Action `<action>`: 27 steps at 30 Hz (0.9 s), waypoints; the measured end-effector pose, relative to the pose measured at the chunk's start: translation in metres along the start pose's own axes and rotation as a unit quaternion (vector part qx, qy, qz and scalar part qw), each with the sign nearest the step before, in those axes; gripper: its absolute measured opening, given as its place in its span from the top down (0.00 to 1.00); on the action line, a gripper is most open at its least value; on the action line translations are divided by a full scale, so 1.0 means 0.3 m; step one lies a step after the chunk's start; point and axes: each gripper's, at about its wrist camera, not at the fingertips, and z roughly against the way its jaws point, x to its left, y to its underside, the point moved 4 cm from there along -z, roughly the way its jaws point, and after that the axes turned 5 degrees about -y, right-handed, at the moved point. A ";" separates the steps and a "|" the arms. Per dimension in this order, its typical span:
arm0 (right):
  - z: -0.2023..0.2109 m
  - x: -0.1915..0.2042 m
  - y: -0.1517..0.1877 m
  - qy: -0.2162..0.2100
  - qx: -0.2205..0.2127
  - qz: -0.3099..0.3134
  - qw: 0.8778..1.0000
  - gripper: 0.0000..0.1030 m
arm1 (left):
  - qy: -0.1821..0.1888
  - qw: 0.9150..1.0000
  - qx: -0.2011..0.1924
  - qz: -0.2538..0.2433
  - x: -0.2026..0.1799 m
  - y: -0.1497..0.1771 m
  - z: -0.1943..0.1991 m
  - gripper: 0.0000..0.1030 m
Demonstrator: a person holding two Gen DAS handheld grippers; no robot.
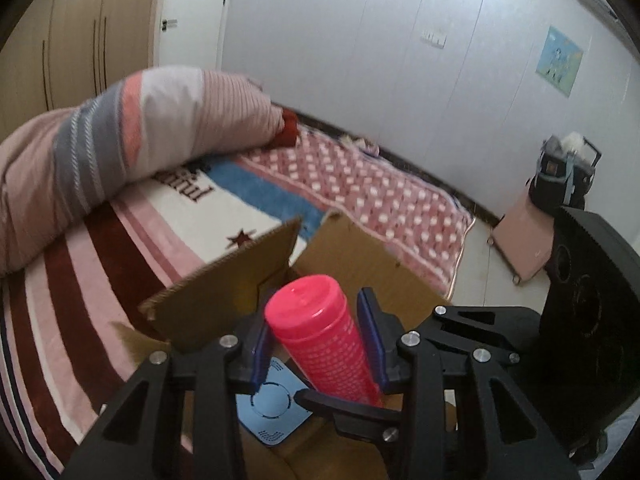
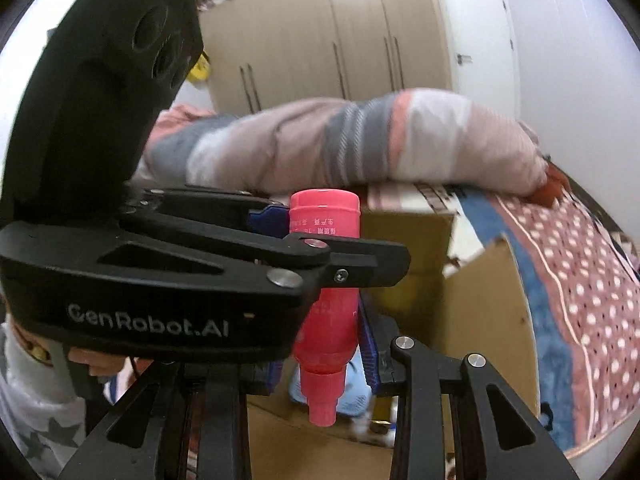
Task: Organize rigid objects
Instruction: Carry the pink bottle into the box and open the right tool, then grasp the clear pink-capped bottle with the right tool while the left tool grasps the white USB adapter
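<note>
A pink plastic bottle is held upside down over an open cardboard box on the bed. My left gripper is shut on the pink bottle's body. In the right wrist view the same bottle hangs neck down, with the left gripper clamped across it from the left. My right gripper sits just below and around the bottle's lower part; its blue pad is close beside it, contact unclear. A light blue flat device lies in the box.
A striped quilt roll lies across the bed's far side. The bedspread is pink with white dots. A pink suitcase and a dark bag stand on the floor at right. Wardrobes line the wall.
</note>
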 end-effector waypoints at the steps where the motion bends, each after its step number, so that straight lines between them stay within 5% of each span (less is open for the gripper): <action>1: -0.013 -0.013 0.013 0.009 0.011 0.000 1.000 0.74 | -0.004 1.000 0.006 0.000 0.000 0.003 -0.018 0.64; 5: -0.044 -0.047 0.047 0.054 0.037 0.003 0.998 0.66 | -0.007 1.000 -0.008 0.011 0.015 0.008 0.006 0.55; 8: -0.033 -0.052 0.046 0.077 0.032 0.009 0.996 0.60 | -0.014 0.999 -0.044 0.028 0.078 0.013 0.125 0.39; 12: 0.020 0.024 0.009 0.017 -0.003 0.011 1.000 0.60 | -0.090 0.990 -0.087 0.057 0.230 0.072 0.313 0.32; 15: 0.036 0.125 -0.024 -0.029 -0.030 0.027 0.999 0.60 | -0.158 0.980 -0.090 0.082 0.356 0.171 0.399 0.32; 18: 0.033 0.242 -0.045 -0.080 -0.039 0.040 0.995 0.60 | -0.183 0.973 -0.081 0.114 0.462 0.296 0.437 0.32; 22: -0.054 0.432 -0.035 -0.133 -0.004 0.070 0.989 0.60 | -0.203 0.965 -0.055 0.158 0.610 0.475 0.421 0.32; 27: -0.229 0.578 0.054 -0.135 0.062 0.081 0.986 0.60 | -0.202 0.961 -0.025 0.185 0.725 0.645 0.349 0.33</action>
